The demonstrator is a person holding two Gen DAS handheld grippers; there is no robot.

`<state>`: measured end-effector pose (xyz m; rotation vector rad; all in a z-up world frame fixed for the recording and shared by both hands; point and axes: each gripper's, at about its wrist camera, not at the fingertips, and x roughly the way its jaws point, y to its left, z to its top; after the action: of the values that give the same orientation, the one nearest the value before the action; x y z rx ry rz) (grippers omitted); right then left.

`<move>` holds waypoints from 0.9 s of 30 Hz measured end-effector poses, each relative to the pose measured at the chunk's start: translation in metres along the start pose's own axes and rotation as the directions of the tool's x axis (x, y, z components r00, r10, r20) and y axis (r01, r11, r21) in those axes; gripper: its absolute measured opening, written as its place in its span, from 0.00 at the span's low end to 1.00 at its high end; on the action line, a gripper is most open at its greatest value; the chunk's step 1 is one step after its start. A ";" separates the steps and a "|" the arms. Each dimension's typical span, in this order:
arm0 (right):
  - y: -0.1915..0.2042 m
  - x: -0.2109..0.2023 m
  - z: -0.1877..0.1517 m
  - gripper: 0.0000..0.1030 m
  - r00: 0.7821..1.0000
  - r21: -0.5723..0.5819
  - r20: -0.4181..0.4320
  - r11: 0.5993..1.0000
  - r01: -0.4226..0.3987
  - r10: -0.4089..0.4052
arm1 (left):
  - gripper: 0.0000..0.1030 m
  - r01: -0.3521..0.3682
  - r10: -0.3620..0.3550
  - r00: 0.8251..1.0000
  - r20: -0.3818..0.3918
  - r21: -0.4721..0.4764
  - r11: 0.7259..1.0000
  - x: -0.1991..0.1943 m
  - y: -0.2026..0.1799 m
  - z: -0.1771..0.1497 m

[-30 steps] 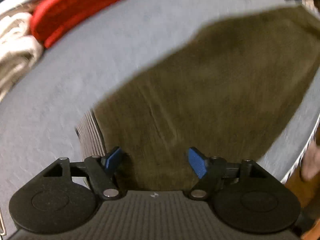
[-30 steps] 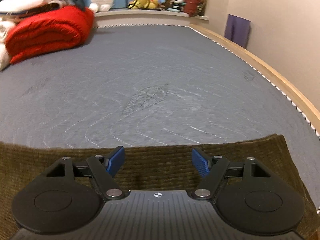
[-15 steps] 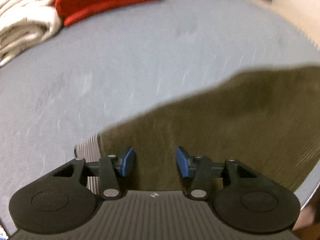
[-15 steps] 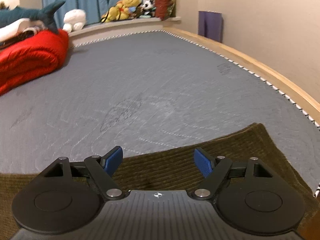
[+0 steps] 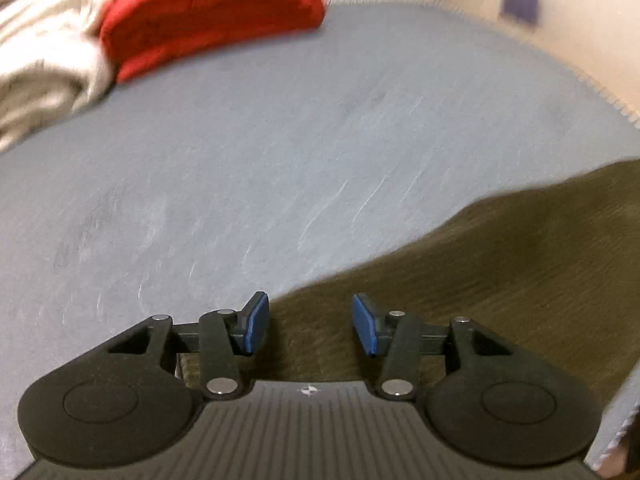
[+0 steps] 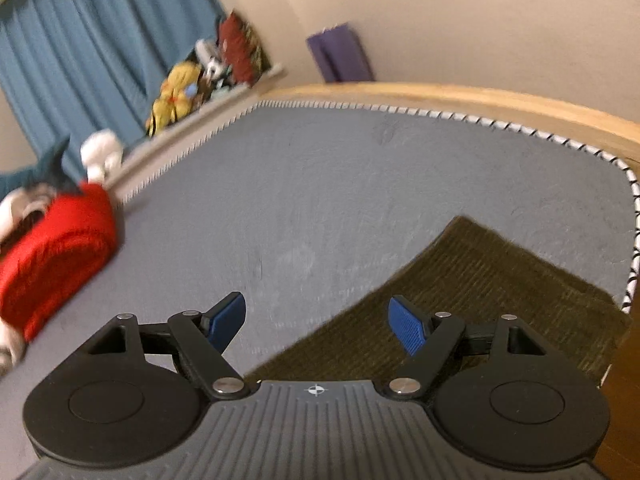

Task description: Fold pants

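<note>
The olive-brown corduroy pants lie flat on the grey bed, near its front edge. My left gripper is open and empty, its blue pads just above the pants' left end. In the right wrist view the pants reach toward the bed's right corner. My right gripper is open and empty, straddling the pants' far edge, with the right pad over the cloth and the left pad over bare bed.
A rolled red blanket and a cream blanket lie at the far left of the bed. A wooden bed frame runs along the right side. Stuffed toys sit on a ledge before a blue curtain.
Both grippers have tilted up and turned, so more bare bed and less of the pants shows. The left jaws narrowed, then widened again. The right jaws stayed open.
</note>
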<state>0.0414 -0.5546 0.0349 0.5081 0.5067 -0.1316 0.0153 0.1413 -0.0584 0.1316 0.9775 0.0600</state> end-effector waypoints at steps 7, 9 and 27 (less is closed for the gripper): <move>0.008 -0.013 -0.001 0.78 0.999 -0.089 0.039 0.996 0.026 -0.022 | 0.54 -0.007 0.007 1.000 -0.001 -0.032 0.999 0.005 -0.002 0.013; 0.006 -0.017 -0.003 0.78 0.999 -0.102 0.034 0.994 0.028 -0.025 | 0.56 -0.009 0.010 0.998 0.055 -0.017 1.000 -0.011 -0.013 0.018; -0.080 -0.005 -0.015 0.84 0.980 0.045 0.009 0.979 0.200 -0.201 | 0.75 0.047 -0.066 0.938 0.340 0.065 0.997 -0.071 -0.077 0.023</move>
<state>0.0112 -0.6169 -0.0085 0.4976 0.5423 -0.3397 -0.0057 0.0556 0.0020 0.1598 0.6338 -0.0429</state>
